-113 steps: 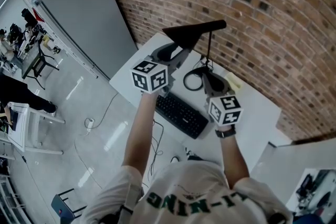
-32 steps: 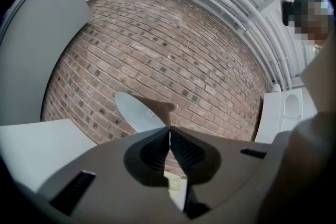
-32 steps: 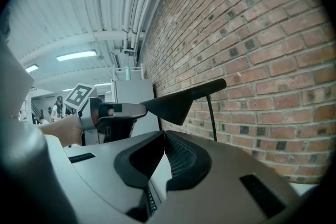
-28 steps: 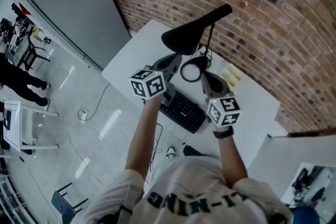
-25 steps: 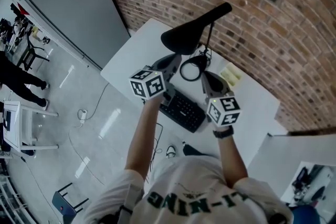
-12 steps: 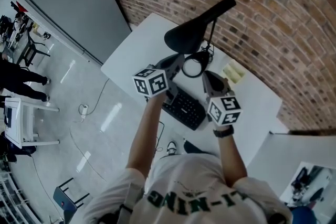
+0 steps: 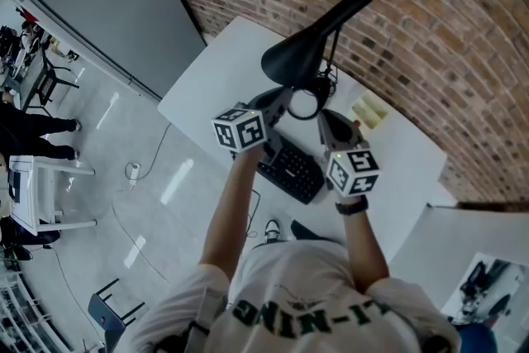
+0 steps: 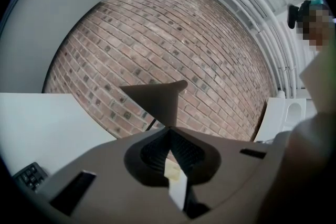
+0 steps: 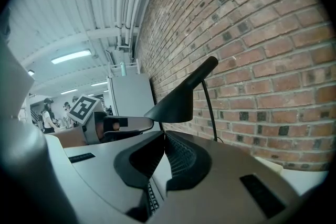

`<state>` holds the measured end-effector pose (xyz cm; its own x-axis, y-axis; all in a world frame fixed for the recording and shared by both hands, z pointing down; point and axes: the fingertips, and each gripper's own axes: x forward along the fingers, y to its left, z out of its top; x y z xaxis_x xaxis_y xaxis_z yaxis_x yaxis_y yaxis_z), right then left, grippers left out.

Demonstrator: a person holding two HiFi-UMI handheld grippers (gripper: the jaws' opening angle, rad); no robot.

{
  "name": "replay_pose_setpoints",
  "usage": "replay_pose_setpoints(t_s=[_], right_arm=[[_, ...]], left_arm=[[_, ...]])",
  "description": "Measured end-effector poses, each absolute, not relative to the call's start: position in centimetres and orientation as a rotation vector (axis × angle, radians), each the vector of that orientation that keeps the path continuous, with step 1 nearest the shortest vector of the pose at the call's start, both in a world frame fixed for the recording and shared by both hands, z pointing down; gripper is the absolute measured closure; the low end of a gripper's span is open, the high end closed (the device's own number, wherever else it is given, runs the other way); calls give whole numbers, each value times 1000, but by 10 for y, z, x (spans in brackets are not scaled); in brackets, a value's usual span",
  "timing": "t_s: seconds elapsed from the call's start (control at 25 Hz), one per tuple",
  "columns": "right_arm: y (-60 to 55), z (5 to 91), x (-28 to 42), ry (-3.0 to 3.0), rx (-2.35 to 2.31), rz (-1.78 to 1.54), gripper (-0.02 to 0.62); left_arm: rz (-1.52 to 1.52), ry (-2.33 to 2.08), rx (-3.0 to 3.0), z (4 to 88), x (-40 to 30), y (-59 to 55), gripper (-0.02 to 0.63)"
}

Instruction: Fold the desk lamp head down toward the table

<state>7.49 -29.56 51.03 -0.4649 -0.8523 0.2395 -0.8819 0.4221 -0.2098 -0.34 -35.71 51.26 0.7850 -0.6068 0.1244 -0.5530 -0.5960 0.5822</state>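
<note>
The left tool [image 7: 283, 97] is seen clenched, its jaws pressed together with nothing gripped between them; in the left gripper view the closed tips [image 8: 169, 132] are aimed just under the lamp head [image 8: 155, 99]. Whether the lamp is touched cannot be told. The right tool [image 7: 327, 120] is likewise held shut and empty [image 9: 164, 136], just beside the left one and lower on the worktop side.

The lamp head [image 7: 302, 54] is shown as a matt black cone, its wide mouth turned downward and its narrow neck slanting up toward the brick wall [image 7: 430, 12]. It is raised well above the worktop [image 7: 207, 74], not folded down. It is carried on a thin dark stem [image 9: 210, 107], at whose foot a dark ring [image 7: 304, 104] is seen on the white surface. The lamp is placed at the back of the worktop, close to the wall.

A black keyboard [image 7: 291, 169] lies below the tools, and a yellow pad [image 7: 368, 110] is set near the wall.
</note>
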Motion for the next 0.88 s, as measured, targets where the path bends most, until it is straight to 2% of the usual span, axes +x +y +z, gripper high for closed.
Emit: replay_pose_setpoints(t_s=[0.88], right_arm=[[-304,529,91,-2514,1594,523,591]], left_arm=[[-161,-789,2244,558,26,-372,607]])
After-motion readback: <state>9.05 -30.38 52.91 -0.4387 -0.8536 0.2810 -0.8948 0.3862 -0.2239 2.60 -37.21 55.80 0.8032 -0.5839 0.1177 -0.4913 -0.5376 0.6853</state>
